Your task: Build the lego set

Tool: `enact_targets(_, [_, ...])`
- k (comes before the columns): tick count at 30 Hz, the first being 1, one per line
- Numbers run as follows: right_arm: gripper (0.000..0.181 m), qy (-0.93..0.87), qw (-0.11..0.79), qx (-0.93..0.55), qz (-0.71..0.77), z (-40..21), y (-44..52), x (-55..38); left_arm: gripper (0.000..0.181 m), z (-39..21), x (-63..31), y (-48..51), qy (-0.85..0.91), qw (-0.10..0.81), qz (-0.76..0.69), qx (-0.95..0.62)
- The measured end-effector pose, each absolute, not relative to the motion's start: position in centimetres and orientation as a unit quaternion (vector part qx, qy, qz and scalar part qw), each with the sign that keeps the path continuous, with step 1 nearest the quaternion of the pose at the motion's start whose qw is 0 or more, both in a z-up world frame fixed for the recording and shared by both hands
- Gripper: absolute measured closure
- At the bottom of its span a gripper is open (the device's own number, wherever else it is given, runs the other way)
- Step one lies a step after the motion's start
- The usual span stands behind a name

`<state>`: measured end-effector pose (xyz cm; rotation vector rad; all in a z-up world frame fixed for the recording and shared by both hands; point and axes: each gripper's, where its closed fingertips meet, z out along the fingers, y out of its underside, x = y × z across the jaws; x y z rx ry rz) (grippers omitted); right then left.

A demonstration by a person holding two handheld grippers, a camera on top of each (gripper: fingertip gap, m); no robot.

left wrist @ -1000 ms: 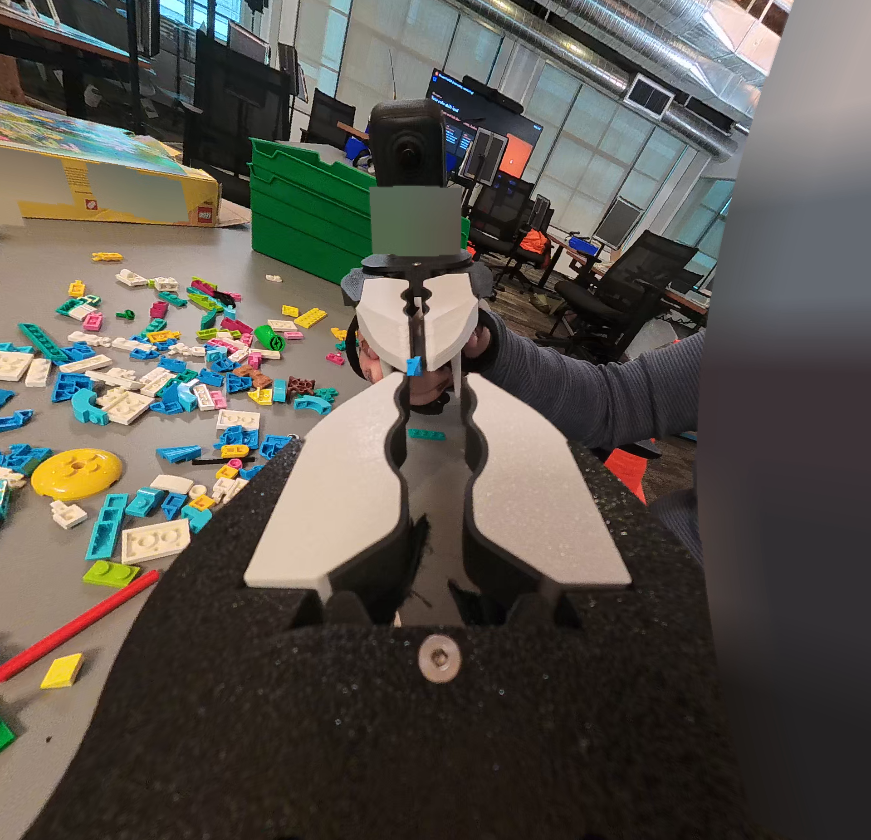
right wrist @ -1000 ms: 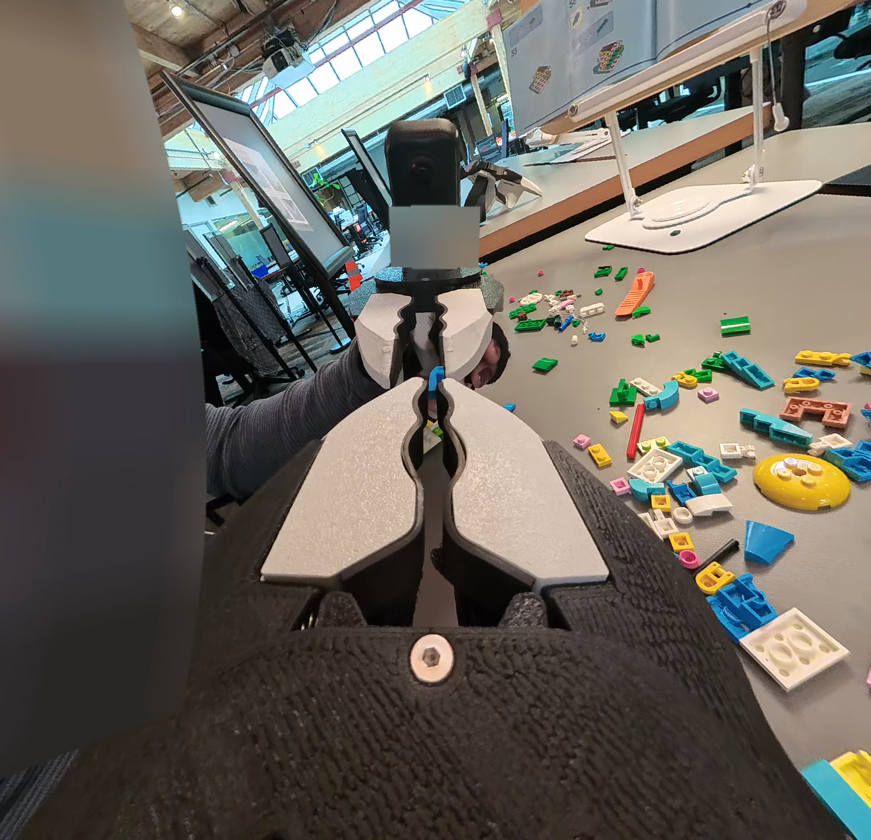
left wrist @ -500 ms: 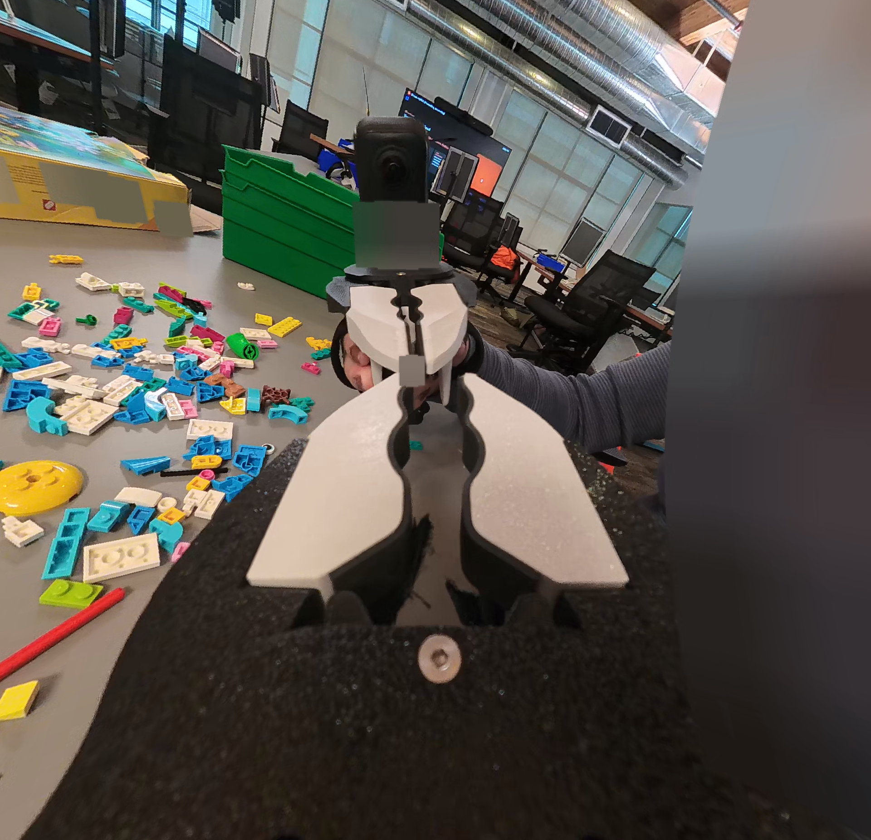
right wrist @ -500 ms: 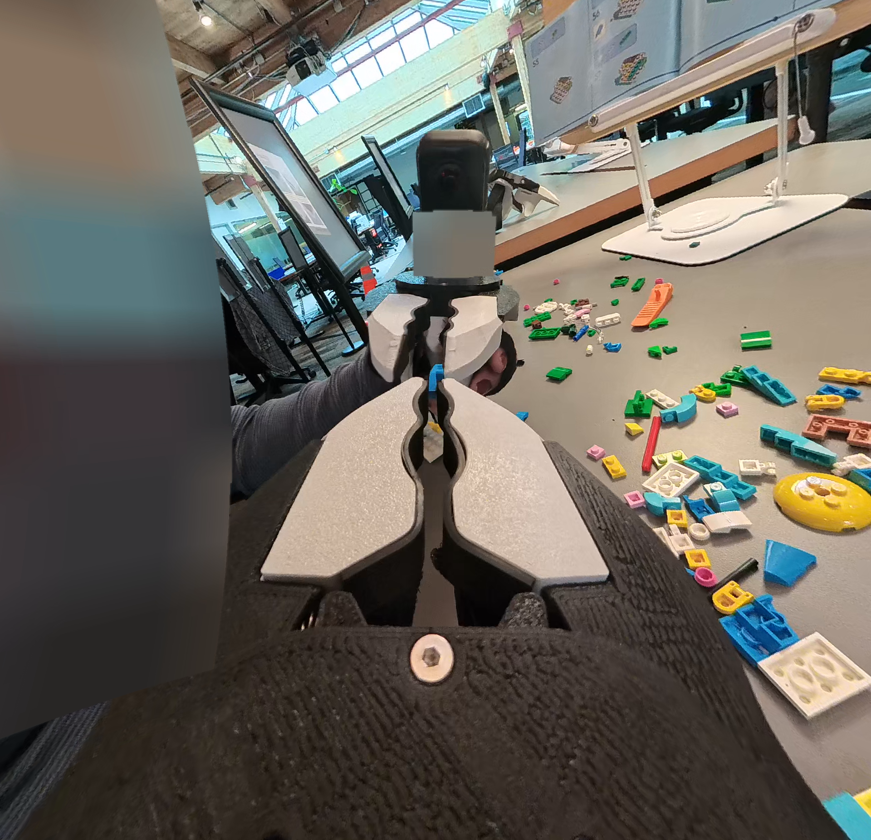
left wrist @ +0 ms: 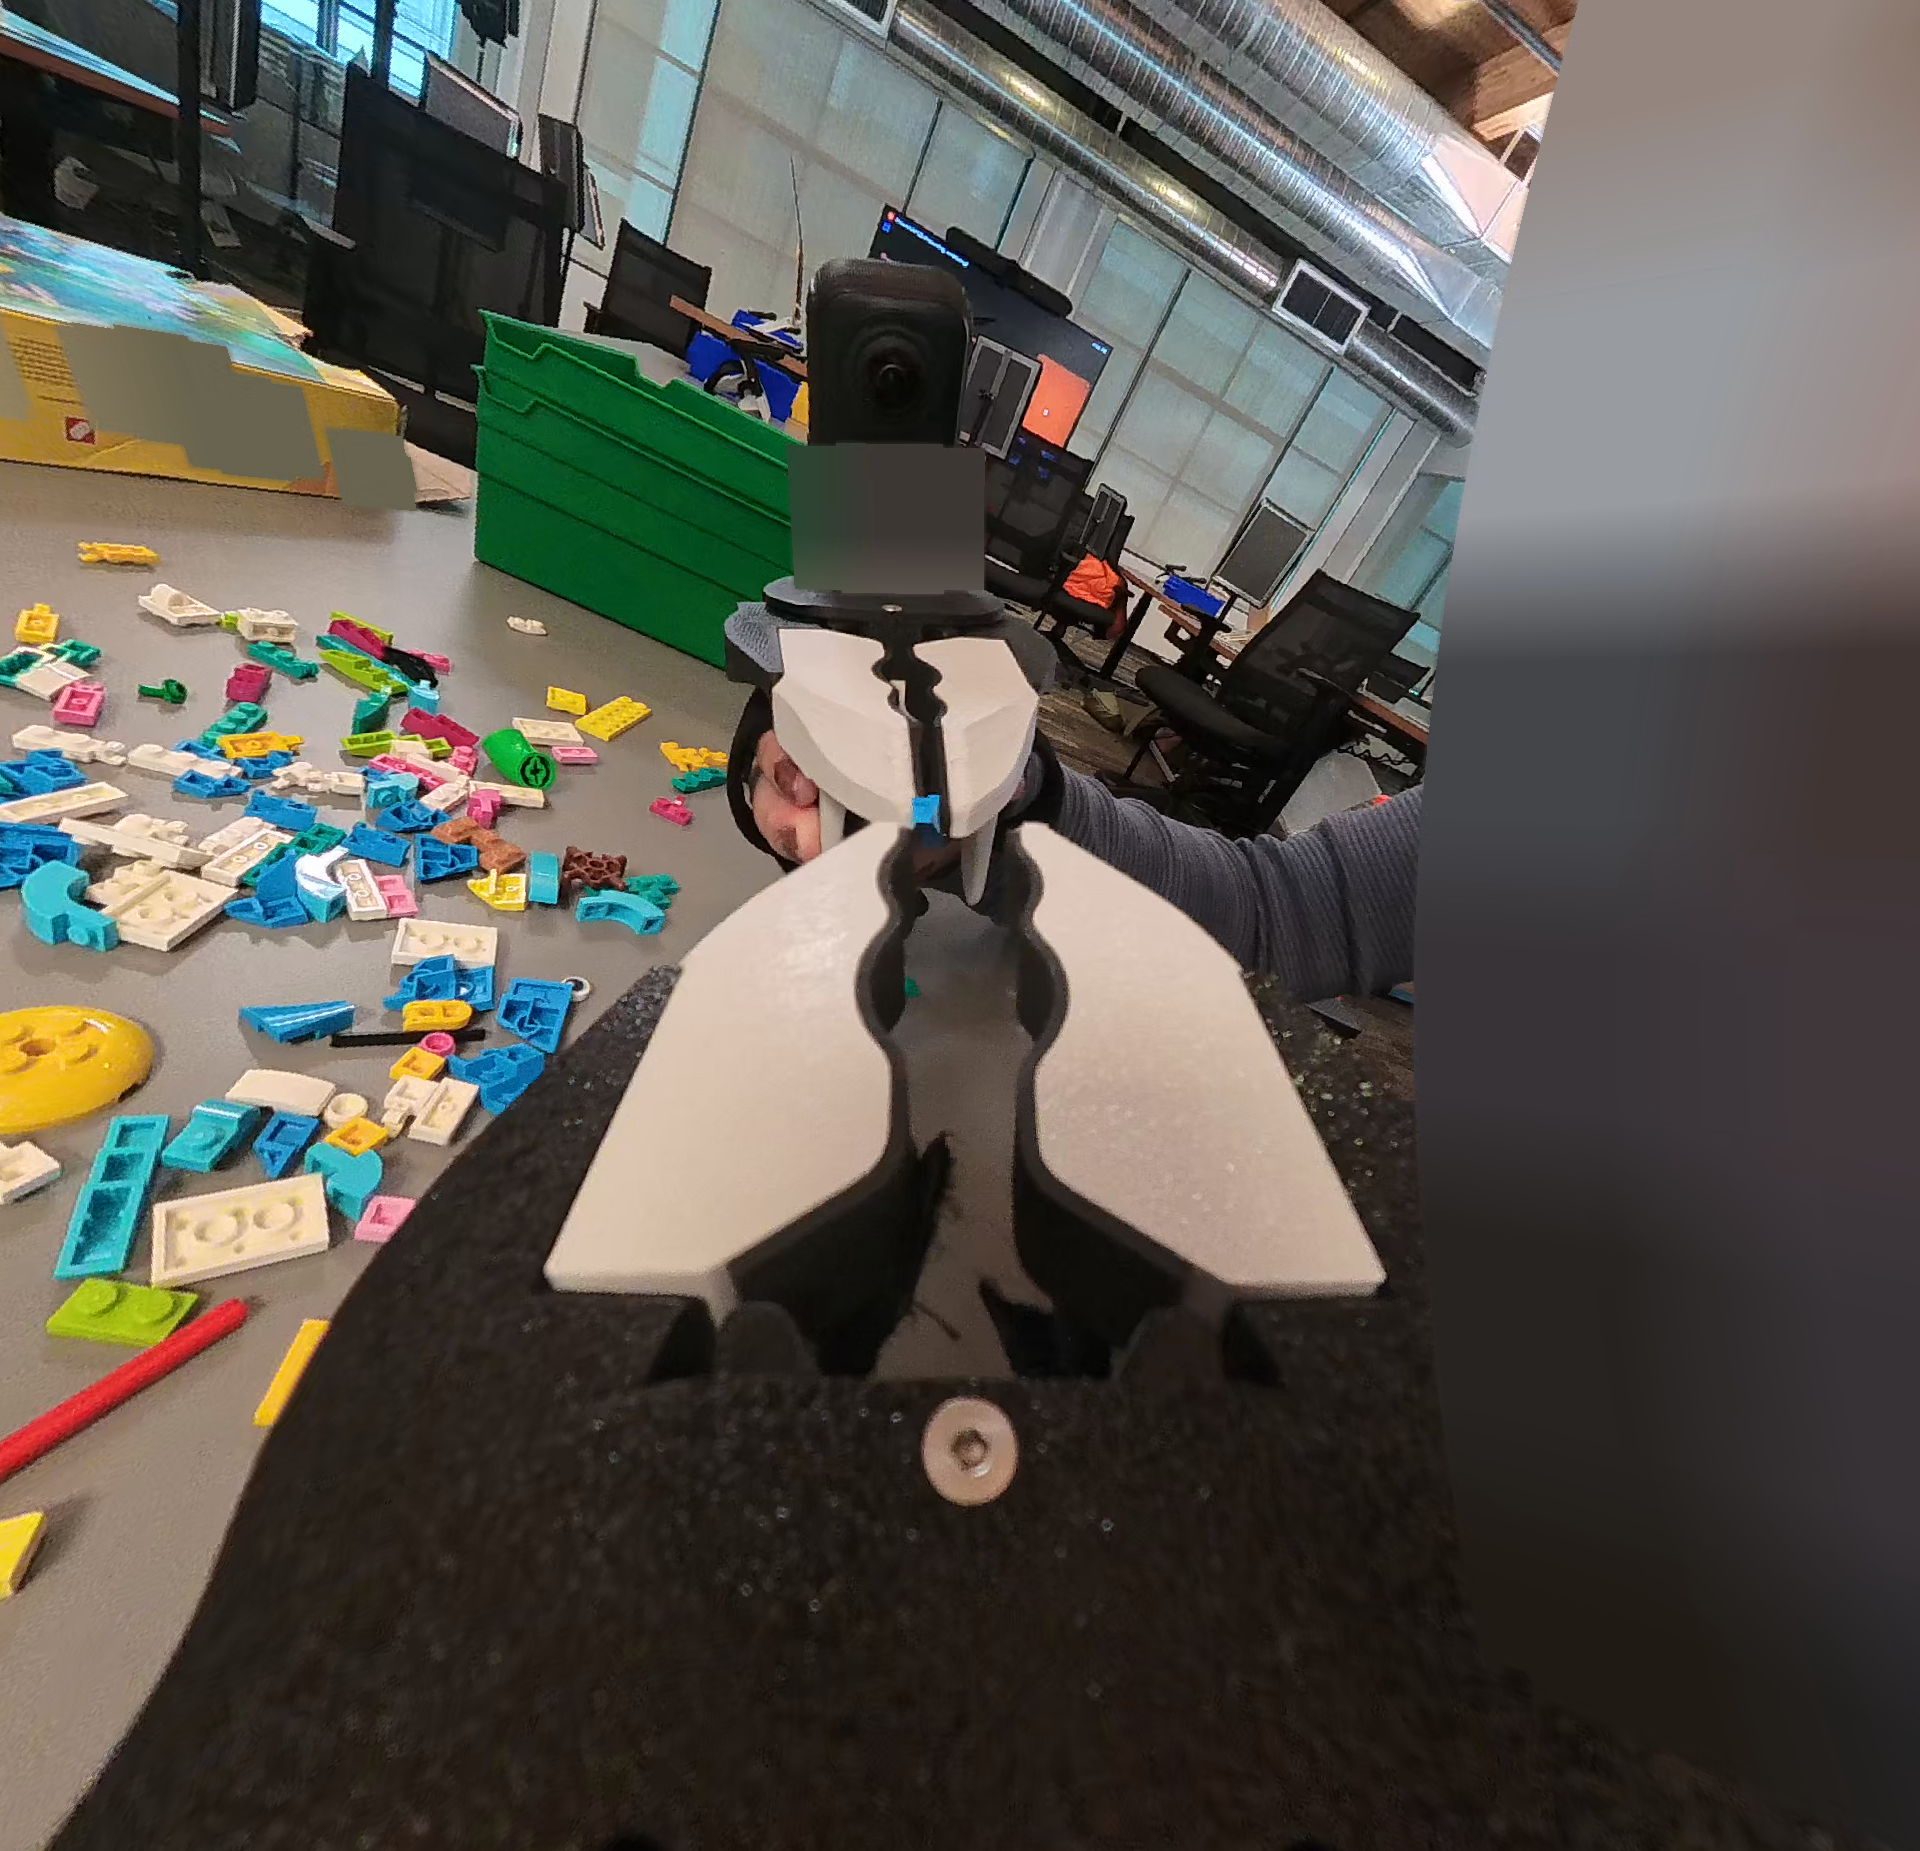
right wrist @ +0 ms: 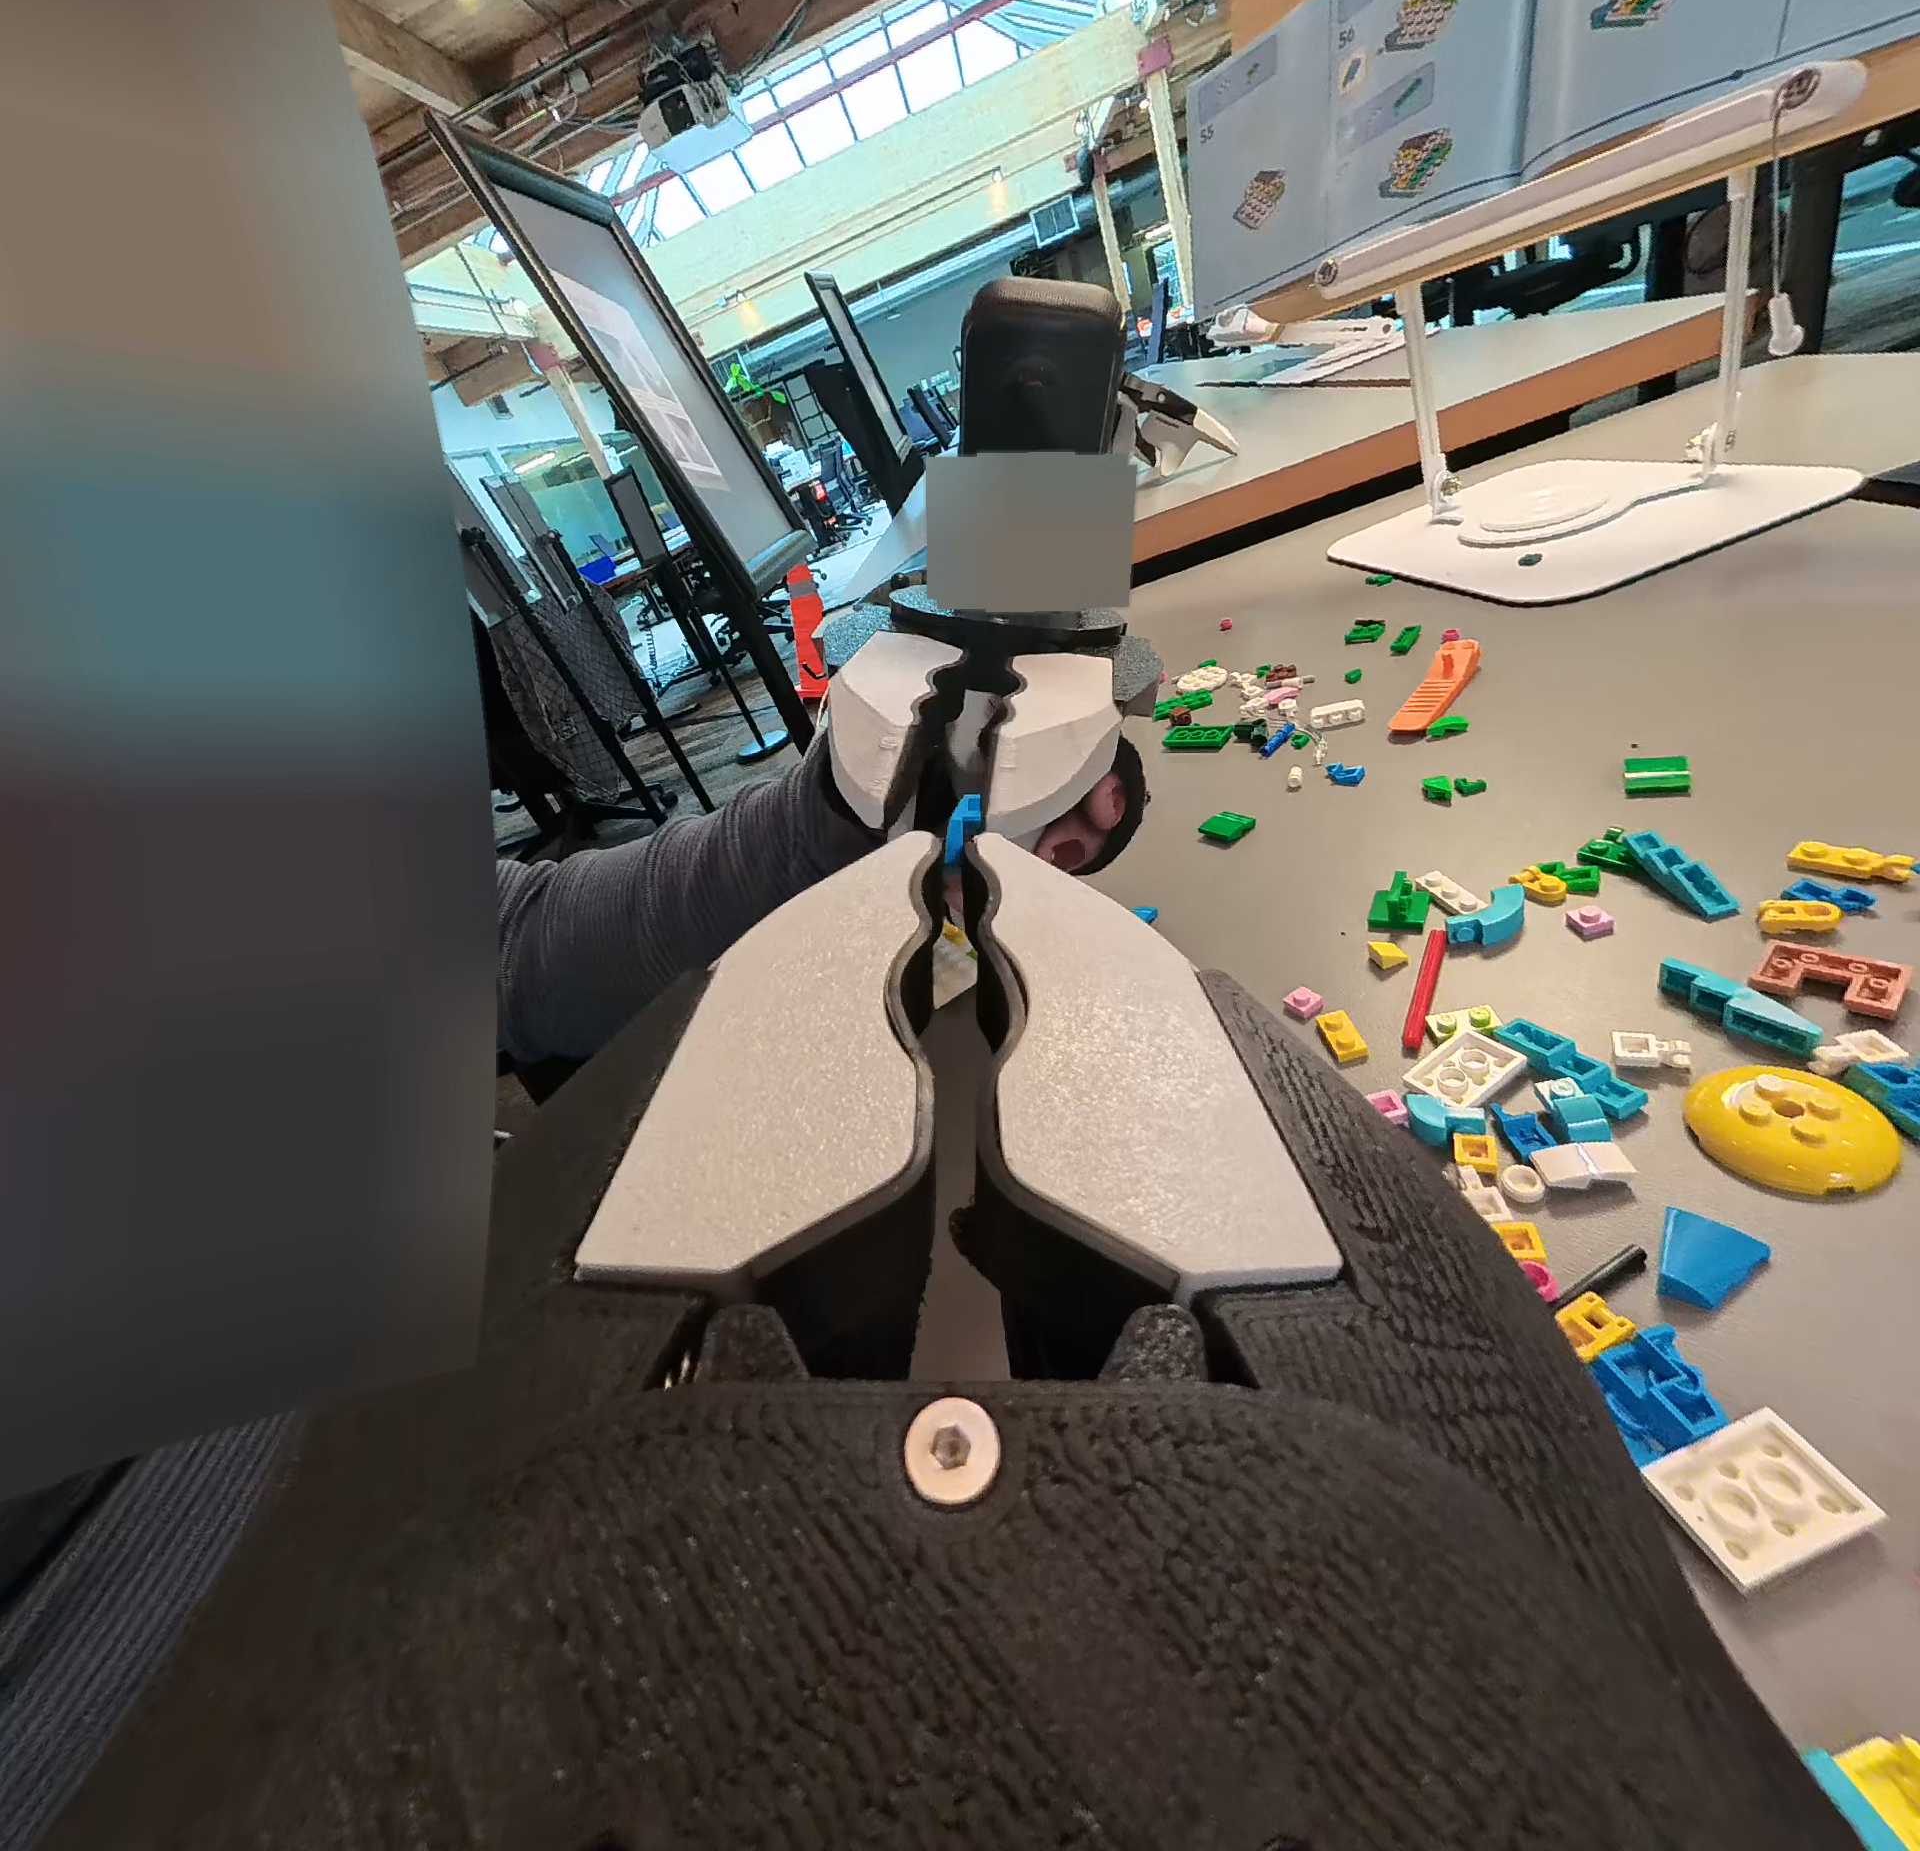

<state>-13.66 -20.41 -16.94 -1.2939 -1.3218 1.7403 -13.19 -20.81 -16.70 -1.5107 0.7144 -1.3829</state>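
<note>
My two grippers face each other tip to tip, raised above the grey table. My right gripper is shut on a small blue lego piece. From the left wrist view this piece sticks out of the right gripper's tips. My left gripper has its jaws a little apart, and nothing shows between them. Its tips sit just in front of the blue piece. It also shows in the right wrist view. A hand and grey sleeve hold each gripper.
Loose lego pieces cover the table beside both grippers, among them a yellow dome, a red rod and a white plate. Stacked green bins and a yellow box stand at the back. An instruction booklet rests on a white stand. Only a small space, under 4 cm, lies between the two pairs of fingers. From either gripper's tips it is about 15 cm to the white plate. Seen from the left wrist view as well.
Both grippers have swayed only slightly and stay tip to tip. The right gripper still holds the blue piece. The left gripper's gap looks the same.
</note>
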Motion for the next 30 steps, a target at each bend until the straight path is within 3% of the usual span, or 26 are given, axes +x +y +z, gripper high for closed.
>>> enact_targets(4, [0.180, -0.506, 0.294, -0.490, 0.646, -17.4, -20.6, -13.8, 0.154, -17.2, -13.1, -20.4, 0.285, 0.464, -0.553, -0.631])
enact_targets(6, [0.180, -0.513, 0.292, -0.489, 0.642, -17.6, -20.8, -14.0, 0.176, -17.4, -13.0, -20.5, 0.292, 0.462, -0.552, -0.630])
enact_targets(12, [0.177, -0.526, 0.317, -0.501, 0.610, -18.3, -20.5, -14.4, 0.177, -18.5, -13.8, -20.7, 0.312, 0.428, -0.523, -0.668])
enact_targets(15, [0.177, -0.517, 0.372, -0.525, 0.565, -18.7, -18.6, -14.4, 0.177, -20.9, -15.3, -21.5, 0.352, 0.320, -0.469, -0.744])
enact_targets(24, [0.181, -0.422, 0.494, -0.559, 0.515, -17.2, -13.2, -12.5, 0.177, -26.6, -19.7, -25.3, 0.463, -0.156, -0.232, -0.841])
enact_targets(30, [0.181, -0.406, 0.518, -0.554, 0.511, -16.3, -12.5, -11.5, 0.177, -28.1, -20.3, -25.8, 0.501, -0.297, -0.146, -0.799])
